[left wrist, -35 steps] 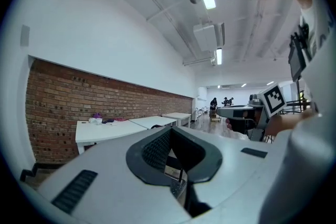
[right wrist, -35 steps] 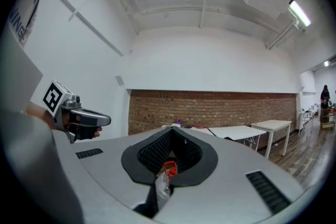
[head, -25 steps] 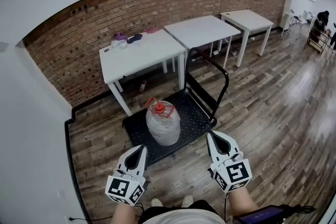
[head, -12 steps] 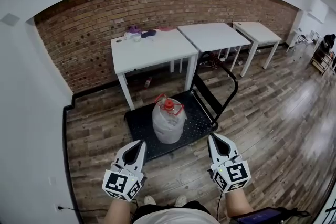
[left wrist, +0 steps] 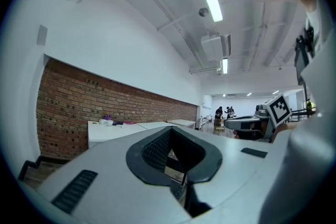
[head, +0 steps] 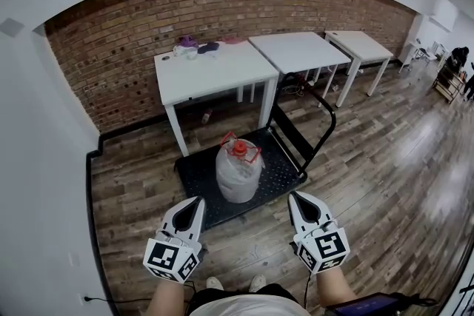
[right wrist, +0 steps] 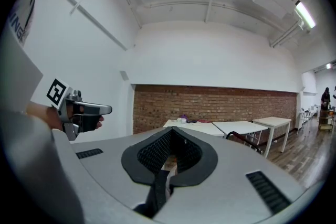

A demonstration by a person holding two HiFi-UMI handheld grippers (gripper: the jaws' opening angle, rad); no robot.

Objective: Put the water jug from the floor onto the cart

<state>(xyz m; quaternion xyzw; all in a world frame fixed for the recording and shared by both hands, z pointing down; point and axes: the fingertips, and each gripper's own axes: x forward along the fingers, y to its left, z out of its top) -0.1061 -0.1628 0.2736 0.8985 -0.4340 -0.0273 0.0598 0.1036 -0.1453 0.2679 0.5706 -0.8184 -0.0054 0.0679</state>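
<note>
Left tool [head: 198,200], right tool [head: 294,197]: both closed

Brick wall [head: 244,4], white tables [head: 215,70] (wood floor [head: 385,181])

Left gripper [left wrist: 171,132]: jaws closed, nothing between them. Brick wall [left wrist: 68,107] at 9 o'clock; right gripper [left wrist: 229,122] at 3 o'clock.

No word or number can be read clearly. The left marker cube [head: 172,260] and the right marker cube [head: 323,249] carry only black-and-white square patterns. Dark letters on the white shirt [right wrist: 18,18] are cut off.
</note>
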